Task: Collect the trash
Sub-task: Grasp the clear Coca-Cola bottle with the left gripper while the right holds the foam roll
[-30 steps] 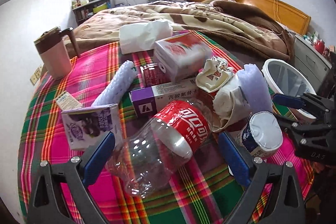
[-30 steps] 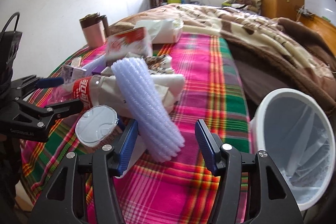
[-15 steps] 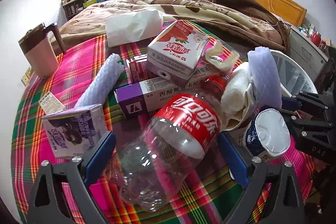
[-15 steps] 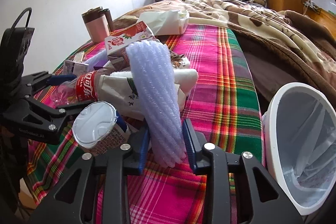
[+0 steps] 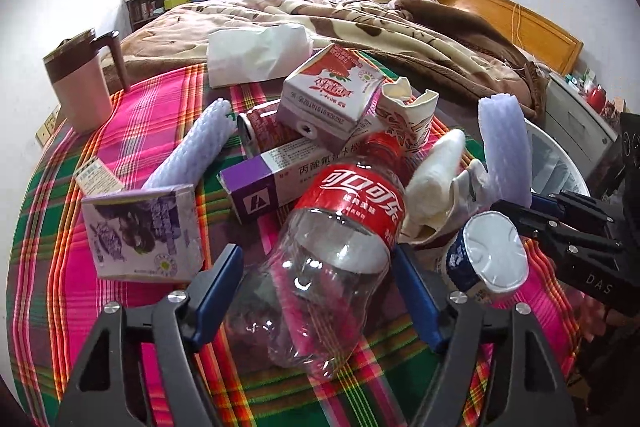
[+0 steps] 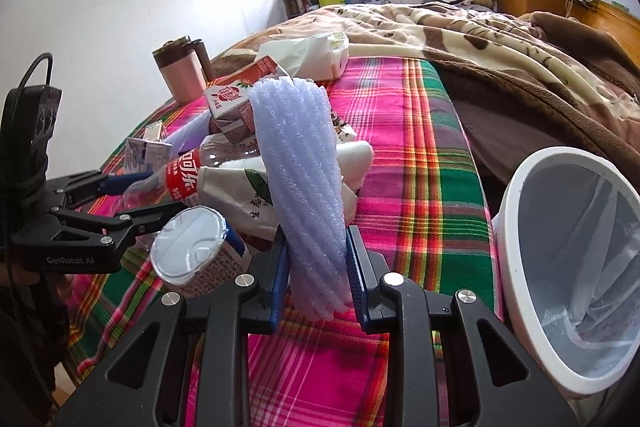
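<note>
While the right gripper pinches the purple foam sleeve between its fingers, the left gripper spreads wide around the cola bottle.

Each camera sits low behind its claw, close to the trash, facing the bed. Both see the bottle.

The bare plaid cloth along the bench's bed-side edge gives open passage from the litter pile to the white bin just off that edge. The pile fills the bench's middle: a clear bottle, a foil-lidded cup beside it, cartons and a purple box packed close, with little gap between them. A pink mug stands alone near the far wall-side corner.
</note>
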Motion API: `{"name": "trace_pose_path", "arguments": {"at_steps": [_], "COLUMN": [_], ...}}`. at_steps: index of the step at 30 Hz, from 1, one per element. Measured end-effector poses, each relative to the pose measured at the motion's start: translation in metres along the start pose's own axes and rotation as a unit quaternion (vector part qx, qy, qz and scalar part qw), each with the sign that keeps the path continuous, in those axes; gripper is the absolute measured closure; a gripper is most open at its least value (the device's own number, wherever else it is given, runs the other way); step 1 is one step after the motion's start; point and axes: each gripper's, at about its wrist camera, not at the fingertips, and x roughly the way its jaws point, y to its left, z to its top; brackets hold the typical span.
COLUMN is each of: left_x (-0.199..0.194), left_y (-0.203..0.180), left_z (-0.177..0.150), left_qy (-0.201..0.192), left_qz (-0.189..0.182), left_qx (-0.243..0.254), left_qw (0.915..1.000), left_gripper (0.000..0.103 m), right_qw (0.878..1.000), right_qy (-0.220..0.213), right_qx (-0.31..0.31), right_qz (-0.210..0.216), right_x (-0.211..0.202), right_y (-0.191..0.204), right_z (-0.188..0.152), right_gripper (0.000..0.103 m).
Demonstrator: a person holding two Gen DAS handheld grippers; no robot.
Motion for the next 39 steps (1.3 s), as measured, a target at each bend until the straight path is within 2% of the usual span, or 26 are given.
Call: {"name": "trace_pose_path", "arguments": {"at_steps": [3,6,13,17,20,23,25,29,33,39], "left_x": [0.000,0.003,0.023,0.030,0.035,0.030,0.027,0.020,0.007,-0.009], "left_y": [-0.003,-0.004,-0.005,-0.010,-0.006,-0.010,-0.013,-0.011,-0.010,-0.009], "left_z": [-0.002,0.002,0.020,0.023,0.023,0.020,0.018,0.015,0.011,0.009], "left_qy": [0.017,0.021,0.034,0.041,0.050,0.042,0.038,0.025,0.010,-0.007], "left_qz": [-0.012,-0.009,-0.014,-0.012,-0.026,-0.025,-0.028,-0.014,-0.023,-0.016], "left_qx": [0.014,0.021,0.013,0.031,0.015,0.019,0.024,0.016,0.006,-0.009], "left_qw": [0.9997,0.9995,0.9992,0.9986,0.9983,0.9986,0.9986,0.9995,0.9997,0.9998], "left_gripper": [0.028,0.027,0.019,0.018,0.018,0.024,0.035,0.035,0.035,0.035], "right_qw": [1.000,1.000,1.000,1.000,1.000,1.000,1.000,1.000,1.000,0.999], "right_qy": [-0.001,0.000,0.003,0.002,0.002,0.001,-0.001,-0.006,-0.009,-0.022], "right_qx": [0.006,0.012,0.017,0.018,0.024,0.026,0.026,0.029,0.029,0.030], "right_qz": [0.004,0.002,-0.001,-0.002,-0.002,-0.001,-0.001,0.001,0.003,0.007], "right_x": [-0.001,0.000,0.000,0.000,0.000,-0.001,-0.002,-0.005,-0.009,-0.016], "right_y": [-0.002,-0.004,-0.007,-0.008,-0.009,-0.009,-0.009,-0.009,-0.008,-0.004], "right_z": [-0.002,-0.003,-0.002,-0.002,-0.003,-0.004,-0.004,-0.005,-0.006,-0.004], "right_gripper": [0.075,0.075,0.075,0.075,0.075,0.075,0.075,0.075,0.075,0.075]}}
